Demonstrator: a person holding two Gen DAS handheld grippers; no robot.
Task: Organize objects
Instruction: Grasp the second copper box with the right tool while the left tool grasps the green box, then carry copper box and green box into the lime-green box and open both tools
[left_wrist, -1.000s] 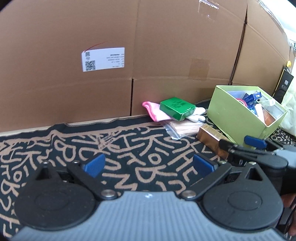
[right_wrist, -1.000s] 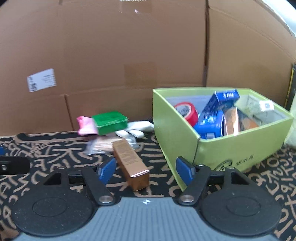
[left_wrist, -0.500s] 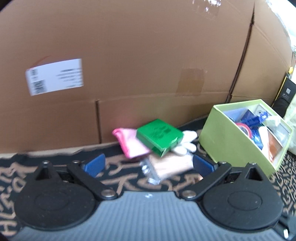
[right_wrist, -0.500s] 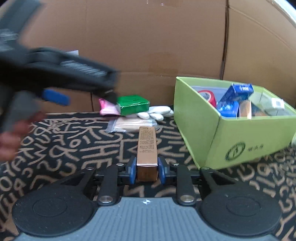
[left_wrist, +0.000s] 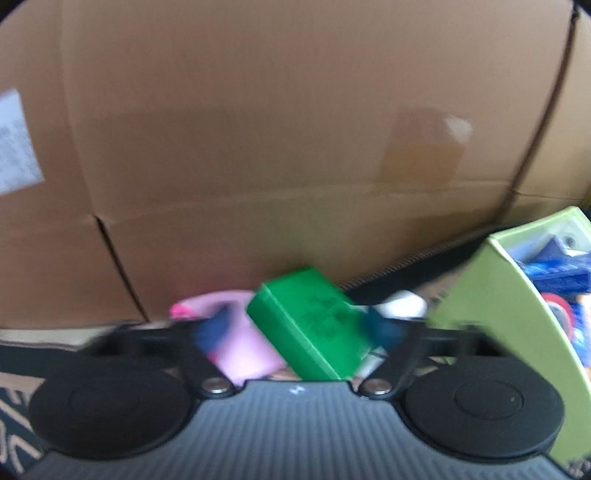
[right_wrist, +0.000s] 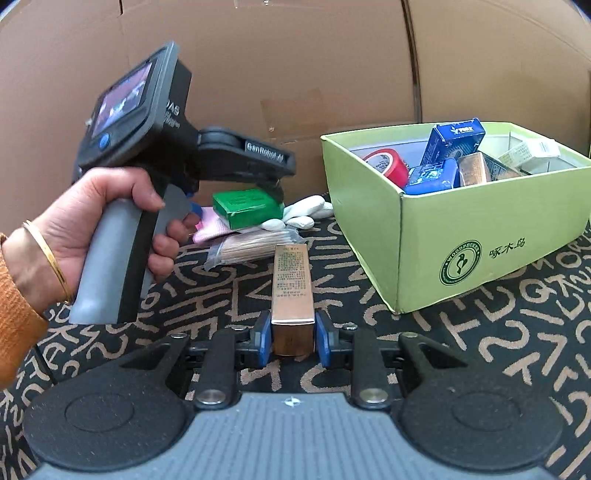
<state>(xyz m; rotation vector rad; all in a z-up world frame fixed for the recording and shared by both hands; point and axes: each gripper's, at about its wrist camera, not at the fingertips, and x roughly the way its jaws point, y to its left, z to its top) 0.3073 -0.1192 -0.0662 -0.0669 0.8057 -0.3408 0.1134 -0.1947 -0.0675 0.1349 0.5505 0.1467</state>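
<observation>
Already sitting in the light-green box (right_wrist: 458, 236): red tape roll (right_wrist: 384, 166), blue cartons (right_wrist: 456, 138), other small packs. Still lying left of the box: green carton (right_wrist: 245, 206), pink cloth (left_wrist: 240, 343), toothpick bag (right_wrist: 251, 247). Right claw (right_wrist: 293, 338) pinching a gold carton (right_wrist: 291, 291) near the box. Left claw (left_wrist: 299, 332) just closing around the green carton, contact blurred, not yet pinching. Roughly half remaining.
</observation>
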